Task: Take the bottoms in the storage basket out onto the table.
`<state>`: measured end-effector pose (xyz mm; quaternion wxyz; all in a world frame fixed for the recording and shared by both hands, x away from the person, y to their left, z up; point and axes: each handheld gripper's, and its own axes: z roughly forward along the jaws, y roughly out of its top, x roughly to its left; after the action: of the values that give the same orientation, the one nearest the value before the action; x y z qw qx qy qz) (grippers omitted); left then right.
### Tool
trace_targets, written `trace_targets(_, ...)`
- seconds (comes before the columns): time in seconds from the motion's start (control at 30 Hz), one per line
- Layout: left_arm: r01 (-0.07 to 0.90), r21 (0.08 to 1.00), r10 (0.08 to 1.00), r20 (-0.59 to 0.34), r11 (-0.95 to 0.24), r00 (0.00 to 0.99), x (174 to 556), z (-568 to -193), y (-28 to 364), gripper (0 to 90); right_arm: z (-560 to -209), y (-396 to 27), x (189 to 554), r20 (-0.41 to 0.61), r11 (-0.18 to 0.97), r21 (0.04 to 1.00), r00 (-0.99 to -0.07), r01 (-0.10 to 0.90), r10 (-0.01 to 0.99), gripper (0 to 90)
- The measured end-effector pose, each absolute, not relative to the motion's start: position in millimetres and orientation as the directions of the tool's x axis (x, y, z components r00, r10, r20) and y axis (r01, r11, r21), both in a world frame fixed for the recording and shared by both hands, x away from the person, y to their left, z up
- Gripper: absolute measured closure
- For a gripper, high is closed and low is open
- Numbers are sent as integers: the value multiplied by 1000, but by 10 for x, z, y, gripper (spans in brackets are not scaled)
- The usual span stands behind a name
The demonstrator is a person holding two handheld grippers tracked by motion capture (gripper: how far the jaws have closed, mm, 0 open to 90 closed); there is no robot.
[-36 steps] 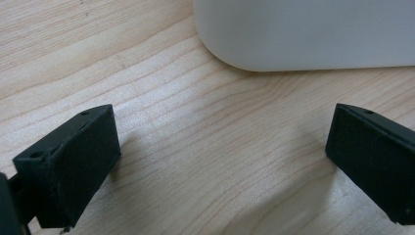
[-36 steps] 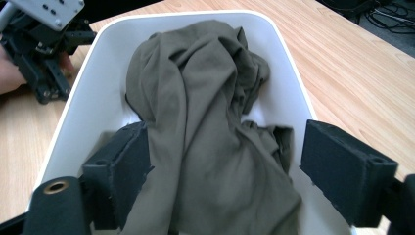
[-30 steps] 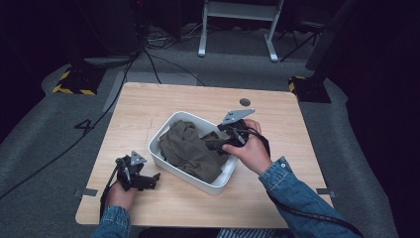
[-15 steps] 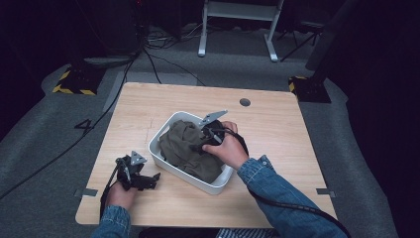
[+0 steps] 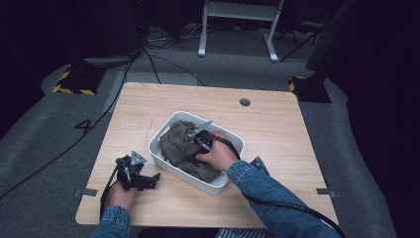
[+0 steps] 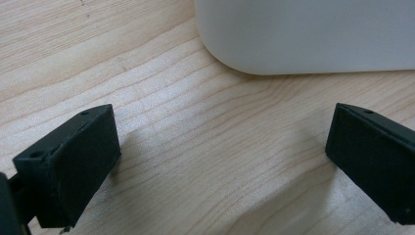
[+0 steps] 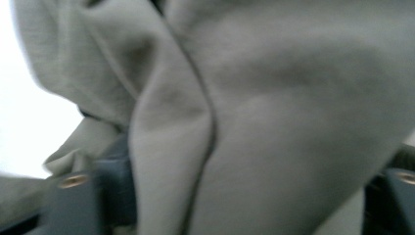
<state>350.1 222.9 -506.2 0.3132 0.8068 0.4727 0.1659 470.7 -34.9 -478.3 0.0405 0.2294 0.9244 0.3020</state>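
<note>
Inside bin (image 5: 225, 182), right tool (image 5: 198, 140) spread around cloth (image 7: 274, 122); left tool (image 6: 222, 161) wide, empty.

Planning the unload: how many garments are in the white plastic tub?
1 visible: a bunched olive-green fabric garment fills the white plastic tub mid-table, with the right gripper pressed into it. Others may lie hidden beneath.
</note>
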Motion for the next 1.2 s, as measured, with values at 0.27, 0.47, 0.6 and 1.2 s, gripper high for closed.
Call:
trace_targets(0.27, 659, 662, 867, -28, -357, 498, 3501, -5061, 2229, 0, -4698, -330, 4679, 107, 731, 557, -907, 394, 408, 668)
trace_targets(0.47, 660, 661, 866, -29, -358, 499, 3502, -5060, 2230, 0, -4611, -295, 4588, 46, 733, 581, -914, 353, 403, 721)
trace_targets(0.6, 659, 661, 866, -28, -358, 499, 3504, -5060, 2230, 0, -4524, -309, 4557, 26, 706, 622, -911, 338, 412, 725)
trace_targets(1.2, 660, 660, 867, -25, -359, 497, 3508, -5060, 2229, 0, -3823, -569, 4403, -1, 544, 803, -912, 244, 411, 725)
